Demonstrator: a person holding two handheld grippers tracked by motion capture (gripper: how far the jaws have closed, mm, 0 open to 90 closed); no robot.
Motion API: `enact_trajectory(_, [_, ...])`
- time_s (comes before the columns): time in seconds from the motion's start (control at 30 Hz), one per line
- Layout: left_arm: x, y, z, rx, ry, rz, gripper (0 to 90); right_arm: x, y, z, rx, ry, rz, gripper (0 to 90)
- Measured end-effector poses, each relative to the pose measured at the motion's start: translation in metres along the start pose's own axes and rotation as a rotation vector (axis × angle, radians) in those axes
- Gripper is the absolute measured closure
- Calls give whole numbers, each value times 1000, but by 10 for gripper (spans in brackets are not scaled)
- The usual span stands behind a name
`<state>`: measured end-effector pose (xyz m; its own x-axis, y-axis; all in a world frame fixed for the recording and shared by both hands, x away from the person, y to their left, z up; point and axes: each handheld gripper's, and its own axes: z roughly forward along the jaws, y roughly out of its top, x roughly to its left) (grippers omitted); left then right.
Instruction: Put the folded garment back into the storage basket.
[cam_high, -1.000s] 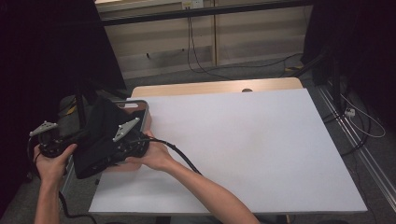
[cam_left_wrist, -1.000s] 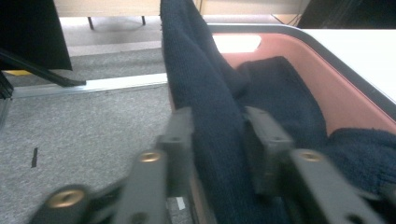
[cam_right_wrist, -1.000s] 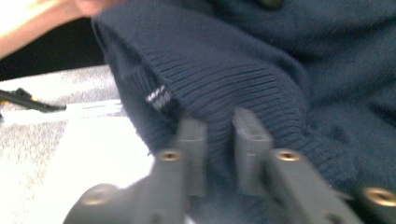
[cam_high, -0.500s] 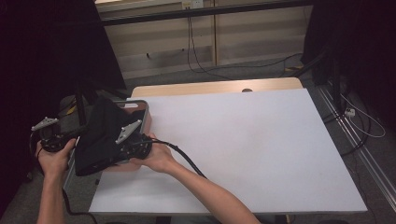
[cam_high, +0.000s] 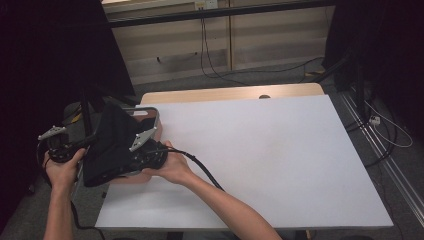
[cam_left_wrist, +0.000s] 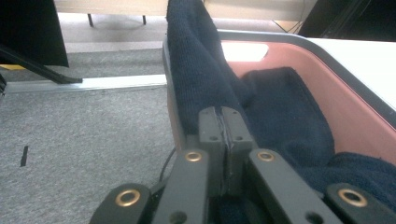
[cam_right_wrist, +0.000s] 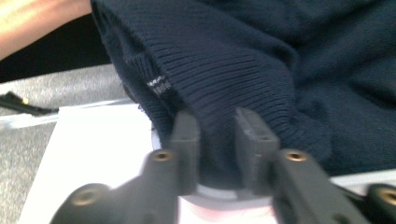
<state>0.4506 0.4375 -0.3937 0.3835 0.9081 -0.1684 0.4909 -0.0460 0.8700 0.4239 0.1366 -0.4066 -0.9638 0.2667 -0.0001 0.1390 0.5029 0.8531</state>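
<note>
A navy knitted sweater (cam_high: 112, 145) hangs over the grey rim of a pink basket (cam_high: 156, 116) at the table's left edge. In the left gripper view, my left gripper (cam_left_wrist: 225, 112) is shut on a fold of the sweater (cam_left_wrist: 196, 56), which rises along the basket wall (cam_left_wrist: 289, 39). It is held at the far left (cam_high: 60, 145) in the high view. My right gripper (cam_high: 145, 150) is at the sweater's near right side. Its jaws (cam_right_wrist: 217, 119) have just been opening and stand apart, with the ribbed hem (cam_right_wrist: 261, 46) between them.
The white tabletop (cam_high: 260, 160) stretches to the right of the basket, with a wooden strip (cam_high: 230, 94) along its far edge. A black cable (cam_high: 200, 167) trails from my right gripper over the table. Grey carpet (cam_left_wrist: 84, 130) lies left of the basket.
</note>
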Motion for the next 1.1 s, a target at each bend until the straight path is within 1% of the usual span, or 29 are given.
enact_trajectory(0.03, [0,0,-1,1,1,5,887,-1,0,-2,-8,-4,7,649])
enact_trajectory(0.07, [-1,1,-2,9,-1,6,886,-1,0,-3,-13,-8,9,621])
enact_trajectory(0.1, [-2,2,-3,5,-1,10,882,-2,-1,-5,-21,-9,8,601])
enact_trajectory(0.13, [-2,1,-3,3,-3,5,868,-1,-1,-6,-26,-12,10,588])
enact_trajectory(0.17, [-3,1,-4,-4,-8,0,835,-1,-1,-7,-30,-12,10,574])
enact_trajectory(0.2, [-3,0,-5,5,-1,5,758,-1,-1,-8,-34,-14,7,558])
enact_trajectory(0.23, [-4,-1,-4,-4,16,4,679,-1,-1,-9,-41,-17,7,540])
enact_trajectory(0.27, [-5,-1,-5,-6,29,11,646,-1,-1,-10,-42,-18,6,527])
enact_trajectory(0.3, [-5,-2,-6,-9,31,13,615,0,-1,-10,-43,-21,5,517])
enact_trajectory(0.33, [-6,-2,-8,-16,43,3,573,0,-1,-11,-46,-23,4,504])
enact_trajectory(0.37, [-7,-3,-9,-20,53,5,498,0,0,-12,-48,-25,1,482])
enact_trajectory(0.47, [-11,-3,-15,-32,56,26,353,1,1,-14,-51,-32,0,453])
enact_trajectory(0.53, [-15,-4,-17,-32,52,54,281,1,1,-15,-46,-26,5,417])
enact_trajectory(0.6, [-20,-4,-19,-26,67,86,246,1,1,-17,-43,-30,6,395])
enact_trajectory(0.63, [-21,-4,-19,-31,67,91,229,1,1,-18,-49,-30,11,384])
enact_trajectory(0.7, [-27,-3,-21,-55,62,86,185,1,1,-21,-62,-34,18,351])
enact_trajectory(0.73, [-29,-3,-22,-53,60,90,171,0,1,-22,-64,-39,22,331])
enact_trajectory(0.8, [-36,-2,-25,-53,66,109,142,0,0,-26,-63,-53,20,313])
enact_trajectory(0.9, [-43,-1,-29,-64,52,127,113,-1,-3,-31,-65,-75,29,258])
enact_trajectory(0.93, [-46,-1,-31,-59,52,133,105,-2,-4,-32,-65,-80,31,250])
enact_trajectory(0.97, [-49,-2,-31,-59,47,126,93,-3,-5,-34,-65,-90,36,237])
enact_trajectory(1.0, [-51,-3,-30,-47,38,127,88,-3,-7,-36,-67,-98,41,220])
enact_trajectory(1.03, [-52,-4,-30,-34,40,134,88,-4,-8,-38,-67,-107,44,205])
enact_trajectory(1.1, [-55,-6,-32,-34,38,138,78,-5,-11,-41,-64,-122,53,194])
